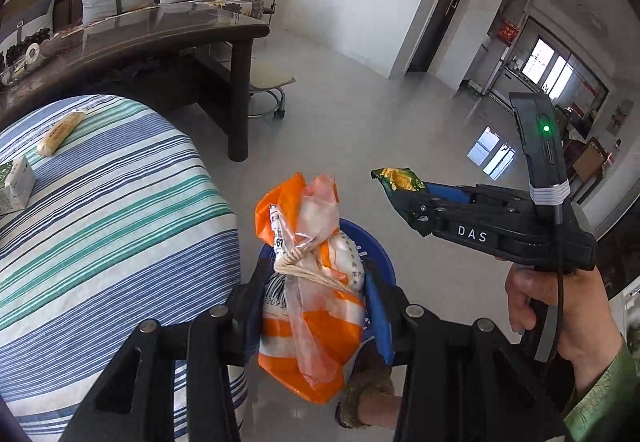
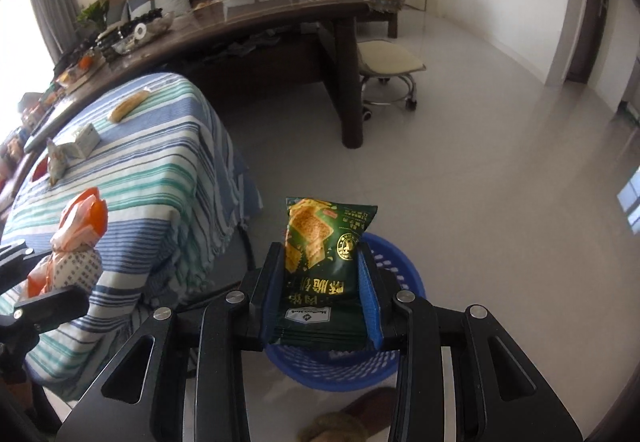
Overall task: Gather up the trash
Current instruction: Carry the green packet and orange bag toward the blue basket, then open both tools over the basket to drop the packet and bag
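Observation:
My left gripper (image 1: pixel 316 274) is shut on an orange-and-white tied plastic bag (image 1: pixel 312 306) and holds it above a blue plastic basket (image 1: pixel 378 250) on the floor. My right gripper (image 2: pixel 320 262) is shut on a green cracker packet (image 2: pixel 324 254), held above the same blue basket (image 2: pixel 400 266). In the left wrist view the right gripper (image 1: pixel 404 202) with the packet (image 1: pixel 396 178) is to the right of the bag. The bag also shows at the left of the right wrist view (image 2: pixel 72 242).
A table with a striped cloth (image 1: pixel 100 210) stands left, carrying a wrapped bread stick (image 1: pixel 60 132), a small carton (image 1: pixel 14 182) and a crumpled wrapper (image 2: pixel 58 158). Behind it are a dark wooden table (image 1: pixel 160 38), a stool (image 2: pixel 390 66) and a sofa. A slipper (image 2: pixel 344 418) lies by the basket.

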